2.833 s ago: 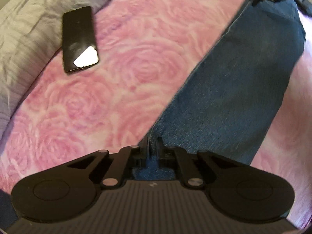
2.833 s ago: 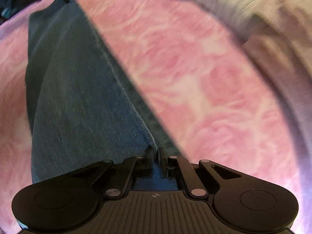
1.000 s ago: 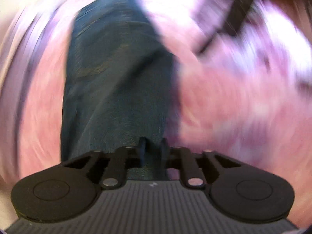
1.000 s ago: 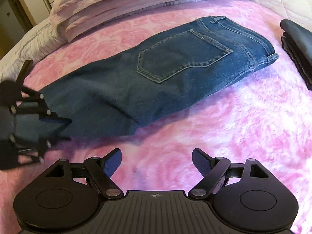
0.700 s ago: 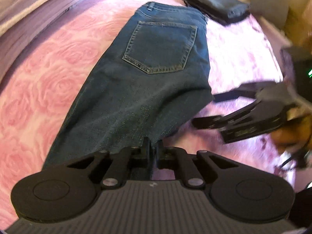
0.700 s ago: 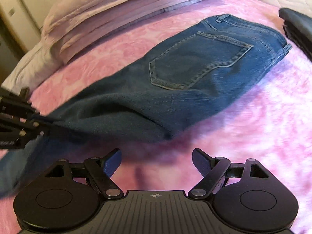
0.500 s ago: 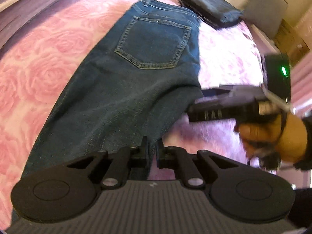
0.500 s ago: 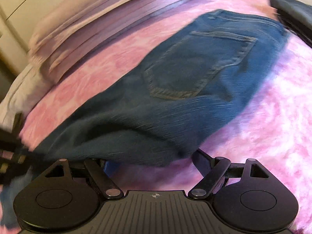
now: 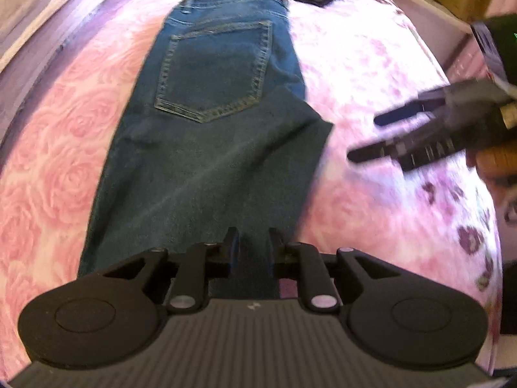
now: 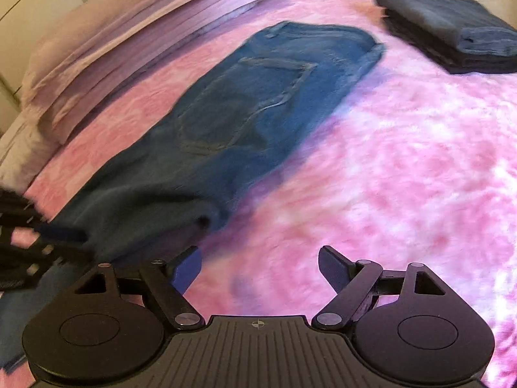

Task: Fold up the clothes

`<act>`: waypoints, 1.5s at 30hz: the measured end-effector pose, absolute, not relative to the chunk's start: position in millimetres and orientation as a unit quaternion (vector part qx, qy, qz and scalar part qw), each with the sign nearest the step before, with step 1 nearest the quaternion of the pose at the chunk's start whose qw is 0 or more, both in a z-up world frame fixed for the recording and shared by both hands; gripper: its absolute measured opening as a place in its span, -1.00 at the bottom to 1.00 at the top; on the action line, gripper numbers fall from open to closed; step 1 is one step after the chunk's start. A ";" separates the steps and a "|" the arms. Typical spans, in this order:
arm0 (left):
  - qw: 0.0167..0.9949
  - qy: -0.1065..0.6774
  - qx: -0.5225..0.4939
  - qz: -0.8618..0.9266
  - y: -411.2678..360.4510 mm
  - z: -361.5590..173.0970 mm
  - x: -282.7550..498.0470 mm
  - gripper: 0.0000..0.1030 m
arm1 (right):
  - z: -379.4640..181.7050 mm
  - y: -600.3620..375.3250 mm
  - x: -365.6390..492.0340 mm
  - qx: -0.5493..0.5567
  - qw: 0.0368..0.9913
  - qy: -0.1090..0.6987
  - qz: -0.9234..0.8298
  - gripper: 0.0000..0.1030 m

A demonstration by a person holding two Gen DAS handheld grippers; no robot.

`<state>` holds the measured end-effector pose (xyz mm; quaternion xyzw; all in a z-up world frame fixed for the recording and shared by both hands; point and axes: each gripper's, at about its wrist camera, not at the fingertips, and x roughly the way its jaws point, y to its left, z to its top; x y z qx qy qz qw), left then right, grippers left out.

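I have a wide pink rose-patterned bedspread [image 10: 404, 161] filling both views, with pale striped pillows [image 10: 129, 42] banked along its far edge. Across the middle lie the jeans [image 9: 213, 74], laid lengthwise with the waistband toward the far end and a back pocket [image 9: 215, 68] facing up; the leg end has been brought over onto the thigh part, so a doubled layer with a rounded fold edge sits on the near portion. Beyond the waistband, apart from it, there is a stack of folded dark clothes [image 10: 449, 29], squared up and lying flat. My left gripper [image 9: 250, 239] sits low over the near end of the denim; its jaws stand a narrow gap apart with blue cloth showing between them, and I cannot tell whether they are pinching that cloth or merely resting over it. My right gripper [image 10: 260, 262] is spread wide with only bedspread between its fingers, hovering just beside the folded edge of the jeans, and a hand [image 9: 494, 161] is visible behind it in the left view. I judge the stack as finished work and this pair as partway: one lengthwise fold looks laid, though loose and a little skewed, and the bundle remains longer than those in the stack, so further folding and then stacking seem left.
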<state>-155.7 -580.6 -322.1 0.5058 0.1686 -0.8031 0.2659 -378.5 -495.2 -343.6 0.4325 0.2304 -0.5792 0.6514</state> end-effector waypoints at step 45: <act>0.196 0.014 0.532 -0.824 -524.1 -348.0 -191.0 -0.97 | -365.2 -515.9 -349.4 0.238 0.626 0.420 -0.612 0.60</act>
